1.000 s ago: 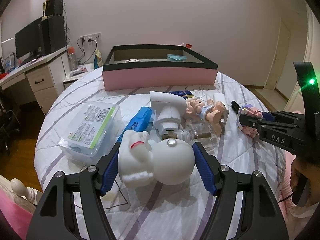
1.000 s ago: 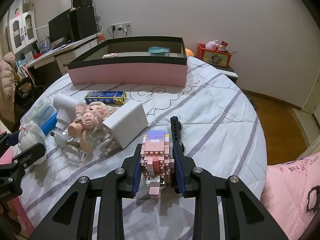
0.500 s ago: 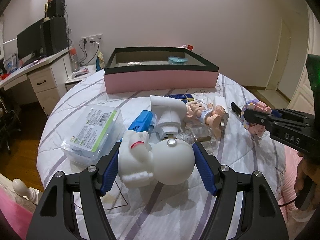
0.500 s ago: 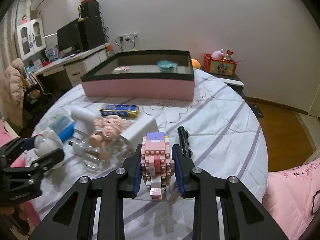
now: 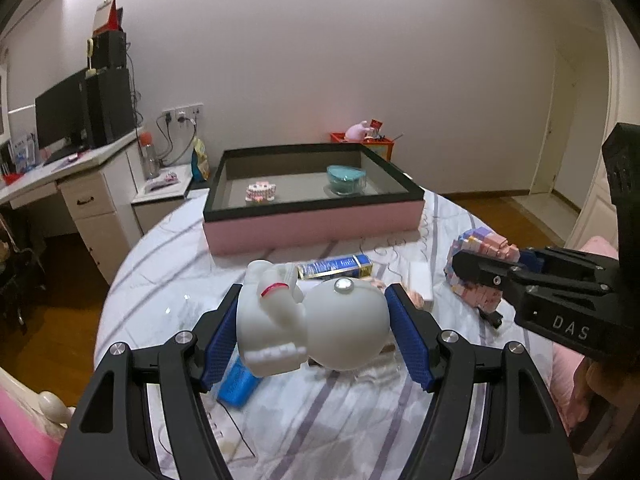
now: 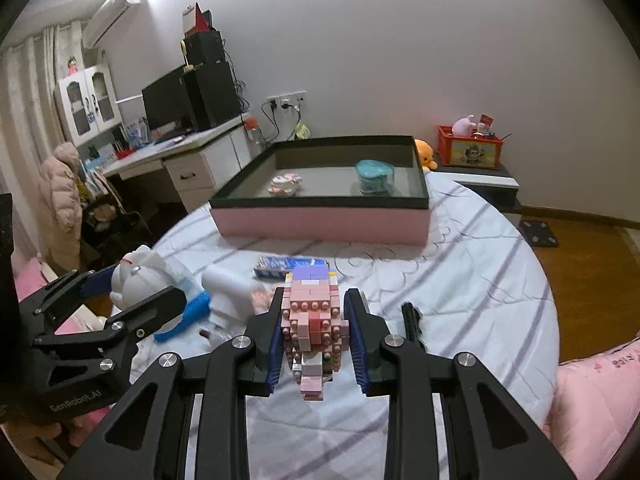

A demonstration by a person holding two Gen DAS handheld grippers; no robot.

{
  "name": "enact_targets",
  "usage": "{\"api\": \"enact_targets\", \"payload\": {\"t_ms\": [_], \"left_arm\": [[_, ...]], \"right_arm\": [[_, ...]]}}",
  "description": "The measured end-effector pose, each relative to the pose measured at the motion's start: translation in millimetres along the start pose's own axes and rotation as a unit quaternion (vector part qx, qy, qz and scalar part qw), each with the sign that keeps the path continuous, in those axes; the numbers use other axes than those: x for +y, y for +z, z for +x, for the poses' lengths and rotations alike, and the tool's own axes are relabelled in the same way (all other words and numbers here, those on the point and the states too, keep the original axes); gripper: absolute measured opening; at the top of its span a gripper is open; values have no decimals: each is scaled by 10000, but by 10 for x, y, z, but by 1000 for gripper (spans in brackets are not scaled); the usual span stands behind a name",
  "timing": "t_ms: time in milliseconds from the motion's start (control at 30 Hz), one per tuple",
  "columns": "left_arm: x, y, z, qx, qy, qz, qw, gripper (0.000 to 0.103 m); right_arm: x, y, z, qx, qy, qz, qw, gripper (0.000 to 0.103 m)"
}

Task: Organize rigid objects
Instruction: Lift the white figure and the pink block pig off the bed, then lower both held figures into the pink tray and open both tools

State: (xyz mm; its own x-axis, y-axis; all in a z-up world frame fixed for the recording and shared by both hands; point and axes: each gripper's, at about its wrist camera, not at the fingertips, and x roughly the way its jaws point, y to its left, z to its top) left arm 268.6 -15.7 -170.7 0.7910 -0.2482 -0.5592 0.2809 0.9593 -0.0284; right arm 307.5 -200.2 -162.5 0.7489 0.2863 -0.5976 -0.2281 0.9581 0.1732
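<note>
Both grippers hang above the round bed (image 5: 168, 248), each with a toy in it. The left gripper (image 5: 312, 336) is clamped on a white astronaut figure (image 5: 316, 328), its blue pads pressed to the figure's two sides; the toy lies sideways between them, with a red band round one limb and a silver stud on its round head. The right gripper (image 6: 316, 336) is clenched on a pink brick-built figure (image 6: 314, 320), which stands upright between the pads with its lilac top pointing away from the camera. Seen from the left wrist, that same gripper reaches in from the right, the brick figure sticking out past its black fingers.

At the far side of the bed sits a wide, shallow pink box with a black rim (image 6: 320, 222). Inside it, on the grey floor, are a small pink-and-white brick piece (image 6: 285, 183) towards the left and a teal lidded container (image 6: 374, 176) towards the right, well apart from each other.

Between the grippers and the box, loose things lie on the striped sheet: a blue flat packet (image 5: 335, 267) just this side of the box, a white block (image 6: 230, 294), a blue tube (image 6: 188, 314) partly hidden under the left gripper, and a black slender object (image 6: 412, 320) on the right. A pale doll is there too, too blurred to describe.
</note>
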Motion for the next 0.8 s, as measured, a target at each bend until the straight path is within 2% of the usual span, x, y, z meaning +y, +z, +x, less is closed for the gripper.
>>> {"api": "enact_targets", "payload": {"t_ms": [233,433,567,700,800], "left_arm": [[-35,353,45,-213,26,188,9996,72],[36,777,207,-305,-391,278,9984,72],[92,1043,376,-358,-180,467,9981,72],[273,1380,629,-292,-154,380,9987,72],[408,1587,846,-205,61,435,9988,72]], "right_arm": [[34,275,113,-89,88,-122,9998,29],[33,580,214,-214,216,-214,9993,29],[-30,839,361,-238,180,-261,9992,29],[-64,1116,570,-186,94,-350,9992,29],[-81,1309,761,-119,29,-421,9990,29]]}}
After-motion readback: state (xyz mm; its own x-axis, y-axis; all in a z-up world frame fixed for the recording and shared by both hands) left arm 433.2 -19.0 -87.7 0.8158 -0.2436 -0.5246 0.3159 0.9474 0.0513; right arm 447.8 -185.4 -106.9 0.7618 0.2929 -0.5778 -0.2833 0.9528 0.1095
